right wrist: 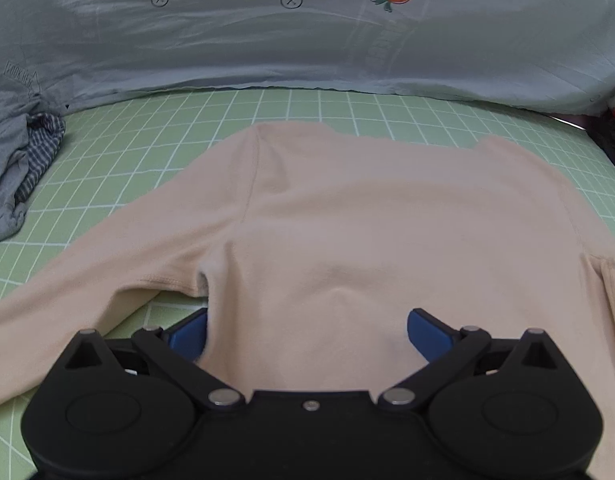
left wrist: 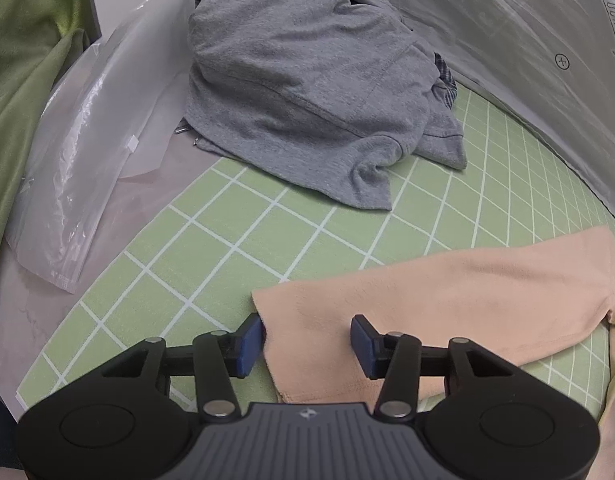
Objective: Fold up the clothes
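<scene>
A peach long-sleeved top lies spread flat on the green grid mat, its left sleeve stretched out to the left. The end of that sleeve shows in the left wrist view. My left gripper is open, its blue pads either side of the sleeve's cuff end, low over the mat. My right gripper is open wide, its pads straddling the top's body near the left armpit. Neither gripper holds cloth.
A pile of grey clothes with a striped piece lies at the mat's far left, also in the right wrist view. A clear plastic bag and green fabric lie left. A grey carrot-print sheet rises behind the mat.
</scene>
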`<act>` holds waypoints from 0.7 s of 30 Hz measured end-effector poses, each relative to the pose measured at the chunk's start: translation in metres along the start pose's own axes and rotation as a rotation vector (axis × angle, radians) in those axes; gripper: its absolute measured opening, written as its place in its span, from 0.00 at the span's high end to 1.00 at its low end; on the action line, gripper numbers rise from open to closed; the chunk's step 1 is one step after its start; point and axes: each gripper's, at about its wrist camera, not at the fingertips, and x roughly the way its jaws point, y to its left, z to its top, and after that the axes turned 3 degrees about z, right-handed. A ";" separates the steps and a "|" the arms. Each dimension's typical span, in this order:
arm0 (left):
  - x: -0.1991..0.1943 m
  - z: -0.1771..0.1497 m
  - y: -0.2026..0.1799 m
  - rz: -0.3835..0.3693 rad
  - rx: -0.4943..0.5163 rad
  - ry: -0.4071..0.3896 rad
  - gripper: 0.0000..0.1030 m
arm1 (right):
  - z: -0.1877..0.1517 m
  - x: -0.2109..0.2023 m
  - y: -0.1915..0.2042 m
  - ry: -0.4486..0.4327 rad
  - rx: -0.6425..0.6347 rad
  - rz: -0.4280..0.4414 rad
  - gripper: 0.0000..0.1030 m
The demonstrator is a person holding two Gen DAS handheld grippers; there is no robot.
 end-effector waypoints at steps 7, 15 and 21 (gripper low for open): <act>-0.001 -0.005 -0.005 0.033 0.046 -0.023 0.59 | -0.018 -0.035 -0.030 -0.044 0.065 -0.049 0.00; -0.003 -0.006 -0.004 -0.007 0.003 -0.028 0.93 | -0.051 -0.065 -0.086 -0.062 0.244 -0.163 0.00; -0.025 0.002 -0.041 -0.089 0.052 -0.078 0.93 | -0.082 -0.082 -0.126 -0.066 0.355 -0.217 0.00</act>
